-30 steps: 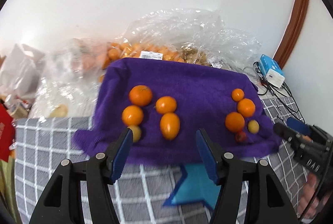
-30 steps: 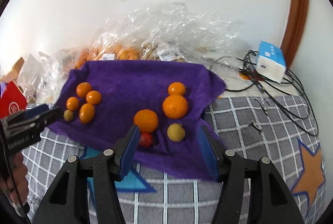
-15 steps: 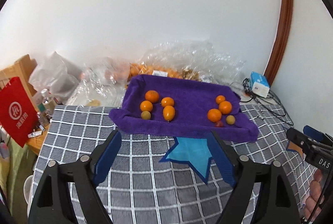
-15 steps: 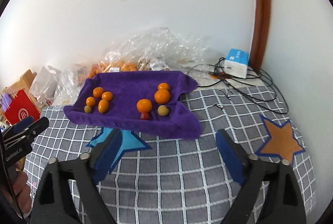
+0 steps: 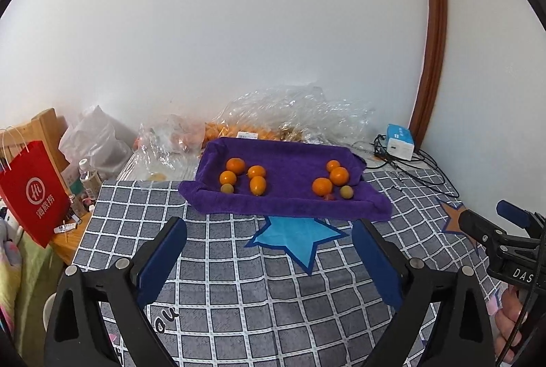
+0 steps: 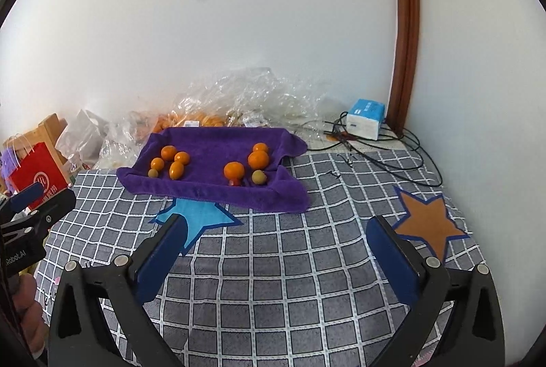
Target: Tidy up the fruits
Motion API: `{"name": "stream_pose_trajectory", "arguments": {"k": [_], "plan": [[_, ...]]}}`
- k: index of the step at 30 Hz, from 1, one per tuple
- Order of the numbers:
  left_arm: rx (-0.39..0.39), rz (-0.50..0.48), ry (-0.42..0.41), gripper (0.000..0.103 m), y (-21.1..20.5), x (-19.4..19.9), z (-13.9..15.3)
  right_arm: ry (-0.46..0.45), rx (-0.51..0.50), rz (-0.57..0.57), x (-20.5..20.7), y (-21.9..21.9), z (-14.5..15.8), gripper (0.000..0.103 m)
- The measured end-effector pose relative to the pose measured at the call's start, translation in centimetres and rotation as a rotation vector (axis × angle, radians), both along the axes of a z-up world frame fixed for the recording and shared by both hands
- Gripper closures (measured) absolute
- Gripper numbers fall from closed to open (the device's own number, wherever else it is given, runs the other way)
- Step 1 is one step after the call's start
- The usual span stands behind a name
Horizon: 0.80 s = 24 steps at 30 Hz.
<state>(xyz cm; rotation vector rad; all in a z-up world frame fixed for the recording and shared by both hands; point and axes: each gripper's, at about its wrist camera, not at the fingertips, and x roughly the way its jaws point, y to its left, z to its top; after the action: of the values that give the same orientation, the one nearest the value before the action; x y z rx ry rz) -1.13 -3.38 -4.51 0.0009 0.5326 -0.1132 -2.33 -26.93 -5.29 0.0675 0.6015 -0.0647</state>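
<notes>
Both wrist cameras look forward and slightly down along their own fingers, from above the near edge of the checked tablecloth (image 5: pixel 239 281) toward the far wall. Each sits well back. Both share the purple towel (image 5: pixel 290 162) (image 6: pixel 211 141), apparently near the far edge.

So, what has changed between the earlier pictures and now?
Both grippers drew back and up from the purple towel, which now looks small and far. The left gripper and right gripper are opening wide, nothing between their jaws. No fruit was taken or released. The left cluster and right cluster lie as before.
</notes>
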Motion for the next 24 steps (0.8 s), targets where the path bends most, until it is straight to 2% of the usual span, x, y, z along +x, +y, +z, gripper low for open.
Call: {"name": "stream_pose_trajectory", "arguments": {"k": [24], "plan": [[0.021, 0.008, 0.002, 0.005, -0.87, -0.79, -0.23, 0.002, -0.013, -0.027, -1.24, -0.69, 0.03, 0.0]]}}
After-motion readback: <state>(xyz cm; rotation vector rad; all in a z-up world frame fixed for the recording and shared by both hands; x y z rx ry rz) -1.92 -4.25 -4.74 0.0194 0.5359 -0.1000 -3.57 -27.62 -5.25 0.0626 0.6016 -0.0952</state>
